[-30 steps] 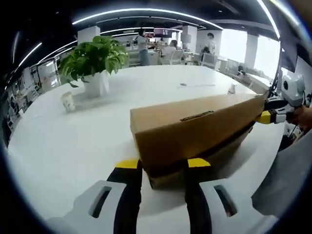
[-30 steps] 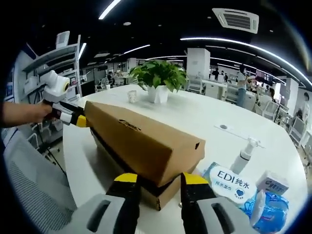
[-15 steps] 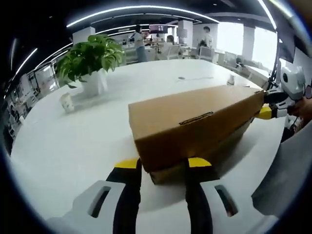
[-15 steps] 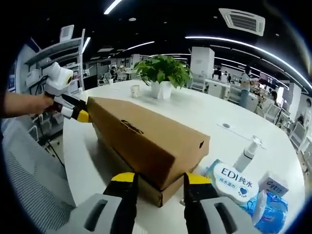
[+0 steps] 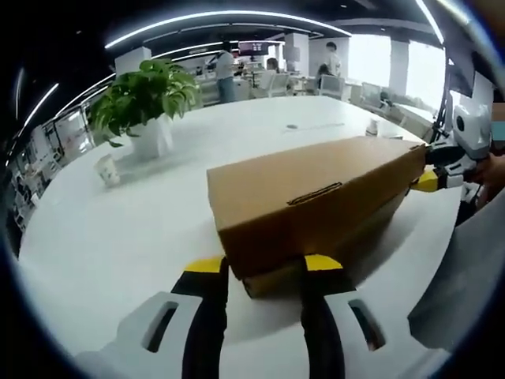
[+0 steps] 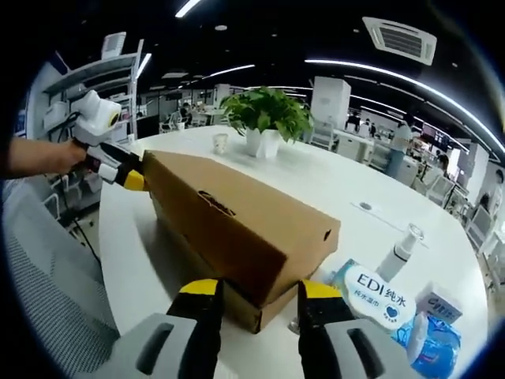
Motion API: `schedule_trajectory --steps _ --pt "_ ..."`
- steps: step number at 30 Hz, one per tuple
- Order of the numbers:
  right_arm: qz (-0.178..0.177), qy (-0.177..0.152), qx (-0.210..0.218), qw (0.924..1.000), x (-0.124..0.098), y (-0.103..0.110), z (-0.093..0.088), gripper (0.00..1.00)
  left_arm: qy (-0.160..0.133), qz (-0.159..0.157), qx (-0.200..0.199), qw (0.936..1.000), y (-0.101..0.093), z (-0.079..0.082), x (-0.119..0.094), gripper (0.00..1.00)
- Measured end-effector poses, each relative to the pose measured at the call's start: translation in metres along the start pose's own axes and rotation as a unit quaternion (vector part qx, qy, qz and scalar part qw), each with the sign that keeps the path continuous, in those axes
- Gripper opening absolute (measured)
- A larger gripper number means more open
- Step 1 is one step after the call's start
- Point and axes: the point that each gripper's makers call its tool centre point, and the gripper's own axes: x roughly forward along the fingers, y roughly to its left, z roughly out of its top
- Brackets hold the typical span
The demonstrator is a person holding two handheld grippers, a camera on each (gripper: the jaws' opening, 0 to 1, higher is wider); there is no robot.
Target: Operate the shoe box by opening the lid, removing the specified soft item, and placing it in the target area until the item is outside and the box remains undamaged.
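Left gripper point(image 5: 263, 268): pale grey moulded body; black fingers point(image 5: 208, 308) with yellow tips. Right gripper point(image 6: 259, 292): identical grey, black and yellow build.

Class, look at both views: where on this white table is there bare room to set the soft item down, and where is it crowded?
Free: the wide stretch of table between the shoe box, the potted plant and the paper cup; also the far tabletop behind the box. Crowded: beside the box's end, where the wipes pack, spray bottle and small carton cluster.
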Motion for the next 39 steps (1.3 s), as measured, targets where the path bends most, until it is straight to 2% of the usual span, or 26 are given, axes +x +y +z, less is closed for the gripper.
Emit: schedule_trajectory --steps 4,22,39 --pt "-0.001 0.003 0.003 1.0000 0.001 0.001 -0.001 0.36 0.004 -0.008 0.005 0.9999 -0.003 -0.003 0.002 0.40" --pt "-0.001 0.011 -0.002 0.9999 0.003 0.003 -0.005 0.37 0.017 -0.012 0.009 0.9997 -0.009 -0.012 0.005 0.40" --pt "0.005 0.026 -0.018 0.9995 0.010 0.005 -0.016 0.38 0.035 -0.017 0.006 0.9992 -0.007 -0.024 0.017 0.41"
